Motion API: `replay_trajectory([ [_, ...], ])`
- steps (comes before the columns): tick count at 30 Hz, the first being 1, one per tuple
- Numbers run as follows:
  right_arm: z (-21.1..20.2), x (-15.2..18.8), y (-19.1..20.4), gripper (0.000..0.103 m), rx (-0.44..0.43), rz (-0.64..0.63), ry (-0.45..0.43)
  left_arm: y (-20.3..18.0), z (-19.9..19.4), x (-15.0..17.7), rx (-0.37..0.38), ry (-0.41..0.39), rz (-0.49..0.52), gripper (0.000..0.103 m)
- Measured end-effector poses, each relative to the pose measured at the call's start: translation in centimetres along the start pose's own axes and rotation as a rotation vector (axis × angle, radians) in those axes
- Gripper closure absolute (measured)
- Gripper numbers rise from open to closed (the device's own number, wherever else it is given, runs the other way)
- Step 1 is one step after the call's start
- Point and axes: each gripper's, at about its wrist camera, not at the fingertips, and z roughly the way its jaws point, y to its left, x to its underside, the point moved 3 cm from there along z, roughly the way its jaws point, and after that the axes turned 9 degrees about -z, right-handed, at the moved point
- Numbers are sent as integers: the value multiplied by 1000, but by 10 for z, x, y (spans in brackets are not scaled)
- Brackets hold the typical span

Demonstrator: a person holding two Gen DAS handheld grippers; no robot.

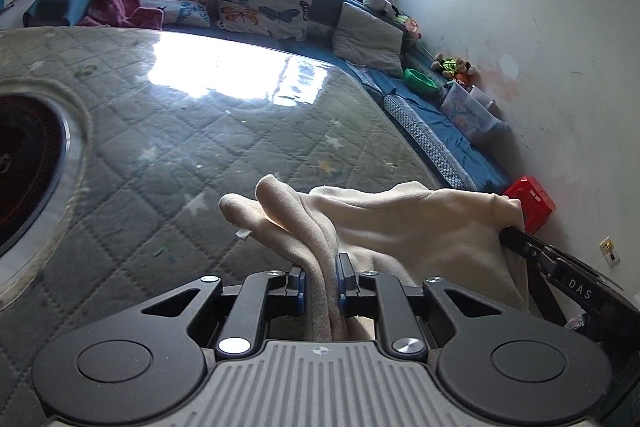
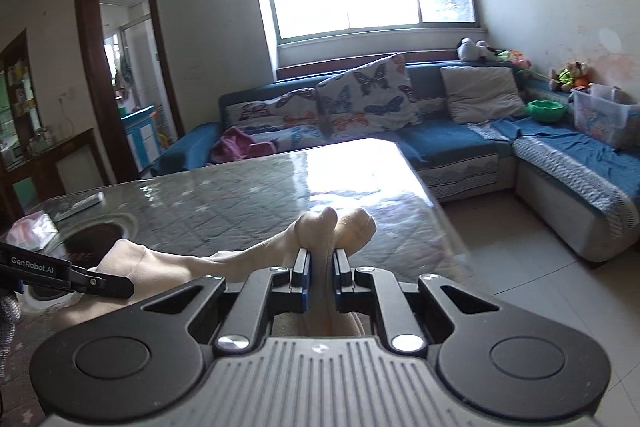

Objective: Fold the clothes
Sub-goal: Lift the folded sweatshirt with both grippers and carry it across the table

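A cream fleece garment (image 1: 400,223) hangs stretched between my two grippers above the quilted grey table (image 1: 200,131). My left gripper (image 1: 322,273) is shut on a bunched fold of it, with cloth poking out past the pads. In the left wrist view the right gripper (image 1: 516,239) pinches the garment's far right edge. In the right wrist view my right gripper (image 2: 321,267) is shut on the cream garment (image 2: 340,227), whose folded end bulges beyond the fingers. The left gripper (image 2: 124,285) grips the cloth at the lower left there.
A blue corner sofa (image 2: 460,143) with butterfly cushions (image 2: 368,95) and a purple cloth (image 2: 240,147) lies beyond the table (image 2: 240,195). A dark round inset (image 1: 28,167) is set into the tabletop. A red box (image 1: 532,203) sits by the wall. A remote (image 2: 80,205) rests on the table's left.
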Motion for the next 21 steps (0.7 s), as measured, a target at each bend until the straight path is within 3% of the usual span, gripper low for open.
replay_trajectory([
  [13,19,-16,-44,93,101,-7,15,-51,49,-13,19,21,69,87],
  [21,41,-19,-64,93,153,-31,54,-57,70,-12,17,40,85,87],
])
